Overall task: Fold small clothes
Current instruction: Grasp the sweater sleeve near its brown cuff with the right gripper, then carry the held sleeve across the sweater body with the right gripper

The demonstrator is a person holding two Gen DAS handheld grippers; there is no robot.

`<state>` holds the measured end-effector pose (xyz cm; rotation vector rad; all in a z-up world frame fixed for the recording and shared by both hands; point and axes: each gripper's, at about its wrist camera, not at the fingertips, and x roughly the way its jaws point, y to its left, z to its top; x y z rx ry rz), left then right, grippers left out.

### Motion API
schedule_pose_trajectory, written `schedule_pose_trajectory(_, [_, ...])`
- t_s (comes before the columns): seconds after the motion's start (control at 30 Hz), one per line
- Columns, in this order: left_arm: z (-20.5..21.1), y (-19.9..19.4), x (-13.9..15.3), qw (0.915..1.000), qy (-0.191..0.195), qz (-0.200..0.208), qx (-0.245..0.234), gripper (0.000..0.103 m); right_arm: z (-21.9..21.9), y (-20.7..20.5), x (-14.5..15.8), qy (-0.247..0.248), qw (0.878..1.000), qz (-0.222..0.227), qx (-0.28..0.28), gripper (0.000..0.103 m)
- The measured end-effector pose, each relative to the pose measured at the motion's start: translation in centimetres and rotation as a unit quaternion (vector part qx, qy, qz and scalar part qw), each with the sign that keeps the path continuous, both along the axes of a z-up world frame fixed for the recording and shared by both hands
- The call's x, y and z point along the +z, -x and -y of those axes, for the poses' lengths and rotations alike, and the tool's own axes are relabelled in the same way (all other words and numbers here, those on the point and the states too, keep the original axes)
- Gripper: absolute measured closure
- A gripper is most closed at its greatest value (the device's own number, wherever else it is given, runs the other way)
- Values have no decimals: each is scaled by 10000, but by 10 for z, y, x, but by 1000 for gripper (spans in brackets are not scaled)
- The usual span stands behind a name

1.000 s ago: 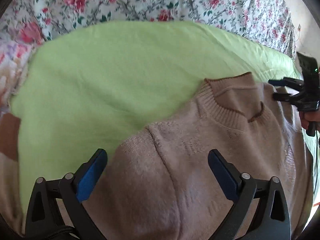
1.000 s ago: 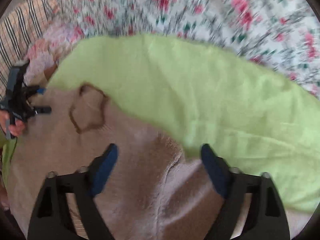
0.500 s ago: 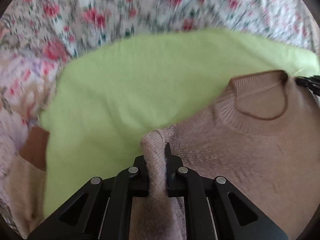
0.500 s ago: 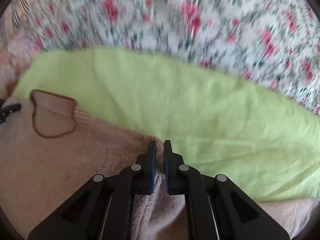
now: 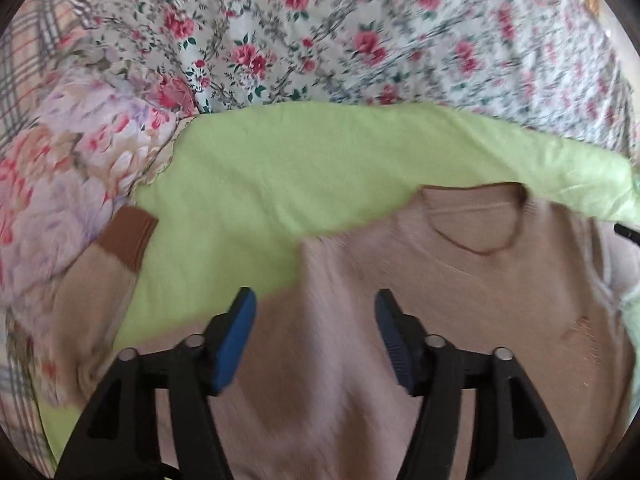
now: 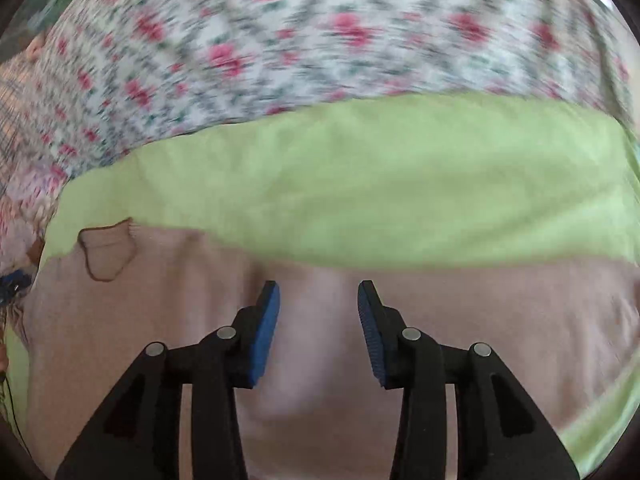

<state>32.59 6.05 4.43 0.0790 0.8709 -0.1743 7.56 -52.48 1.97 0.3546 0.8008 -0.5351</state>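
Observation:
A beige knit sweater [image 5: 460, 300] with a brown-edged neck lies face up on a light green cloth [image 5: 300, 176]. Its left sleeve with a brown cuff [image 5: 126, 242] stretches out to the left. My left gripper [image 5: 314, 312] is open over the sweater's left shoulder, where a raised fold of knit stands between the jaws. In the right wrist view the sweater [image 6: 200, 300] fills the lower frame, its neck at the left. My right gripper [image 6: 319, 304] is open just above the sweater's right shoulder area, holding nothing.
The green cloth [image 6: 360, 184] lies on a bed sheet with red flowers [image 5: 320, 32], which also shows blurred in the right wrist view [image 6: 300, 32]. A pastel floral fabric [image 5: 68, 168] is bunched at the left. A plaid fabric shows at the far left edge.
Both grippers were open over the sweater, then shut on its shoulders half a second ago, and now stand open again. The sweater lies flatter, with its neck farther from both cameras.

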Motion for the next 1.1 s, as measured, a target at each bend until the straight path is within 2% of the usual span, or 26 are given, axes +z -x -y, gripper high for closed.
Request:
schedule_pose_trajectory(0.13, [26, 46, -7, 9991, 392, -128, -33, 33, 49, 89, 0, -287, 9930, 171, -1137, 60])
schedule_pose_trajectory(0.2, [37, 69, -18, 9985, 492, -211, -56, 32, 78, 138, 0, -349, 9820, 264, -1835, 54])
schedule_pose_trajectory(0.3, [58, 84, -30, 9973, 614, -399, -103, 32, 118, 181, 2, -452, 9656, 459, -2518, 54])
schedule_pose_trajectory(0.43, [75, 91, -46, 9953, 731, -617, -158, 32, 156, 197, 6, -397, 9520, 620, -2970, 51])
schedule_pose_trajectory(0.53, [84, 92, -56, 9941, 748, -760, -204, 32, 180, 200, -2, -788, 9423, 1000, -3095, 51])
schedule_pose_trajectory(0.57, [87, 94, -59, 9936, 755, -812, -228, 32, 184, 196, -4, -838, 9413, 1038, -3102, 54])
schedule_pose_trajectory(0.6, [89, 95, -61, 9931, 752, -857, -263, 32, 184, 190, -4, -800, 9421, 1007, -3097, 73])
schedule_pose_trajectory(0.63, [91, 97, -63, 9931, 734, -871, -286, 32, 182, 187, -3, -822, 9439, 991, -3041, 88])
schedule_pose_trajectory(0.67, [92, 99, -64, 9933, 709, -865, -293, 32, 177, 179, 0, -865, 9460, 1039, -2947, 96])
schedule_pose_trajectory(0.8, [91, 108, -65, 9924, 789, -882, -339, 32, 119, 138, 28, -533, 9703, 1165, -2053, 96])
schedule_pose_trajectory(0.87, [89, 112, -65, 9917, 838, -908, -360, 32, 80, 108, 39, -547, 9809, 1165, -1458, 96])
schedule_pose_trajectory(0.93, [87, 115, -66, 9921, 777, -925, -326, 32, 44, 83, 44, -635, 9866, 1160, -956, 96])
schedule_pose_trajectory(1.03, [79, 124, -63, 9911, 913, -922, -303, 31, -23, 34, 45, -993, 9872, 1245, -61, 96])
schedule_pose_trajectory(1.1, [74, 127, -61, 9902, 1011, -915, -289, 30, -70, -2, 39, -1459, 9794, 1293, 532, 96])
